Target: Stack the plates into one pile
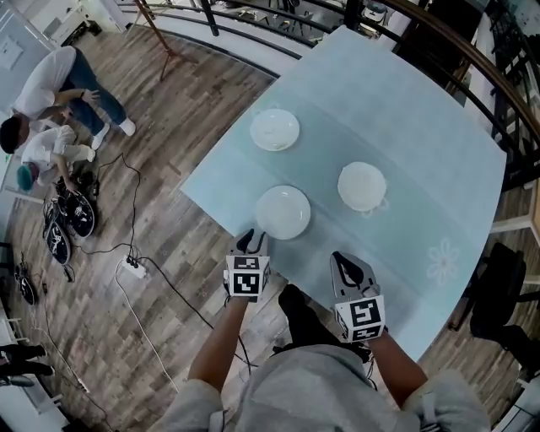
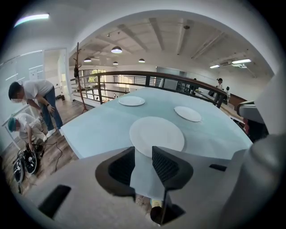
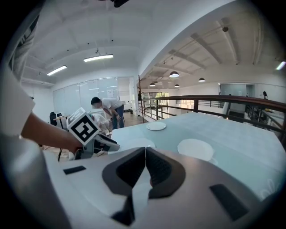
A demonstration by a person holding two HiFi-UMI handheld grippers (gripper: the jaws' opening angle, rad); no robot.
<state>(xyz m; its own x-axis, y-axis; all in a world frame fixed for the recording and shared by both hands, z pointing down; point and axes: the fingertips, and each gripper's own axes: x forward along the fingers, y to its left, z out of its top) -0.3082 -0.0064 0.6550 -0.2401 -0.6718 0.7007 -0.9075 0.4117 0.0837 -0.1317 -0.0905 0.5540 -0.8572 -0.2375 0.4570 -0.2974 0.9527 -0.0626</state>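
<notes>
Three white plates lie apart on the light blue table (image 1: 422, 152): a near plate (image 1: 283, 212), a right plate (image 1: 362, 186) and a far plate (image 1: 274, 129). My left gripper (image 1: 251, 242) hovers at the table's near edge, just short of the near plate (image 2: 156, 135), open with nothing between its fingers. In the left gripper view the other two plates (image 2: 131, 101) (image 2: 187, 113) lie beyond. My right gripper (image 1: 342, 258) sits over the near edge, short of the right plate (image 3: 194, 148), shut and empty. The right gripper view also shows the left gripper (image 3: 96, 143).
A dark railing (image 1: 439, 25) runs round the table's far side. Two people (image 1: 51, 110) bend over gear on the wooden floor at the left, with cables and a power strip (image 1: 133, 267) nearby. A dark chair (image 1: 498, 295) stands at the right.
</notes>
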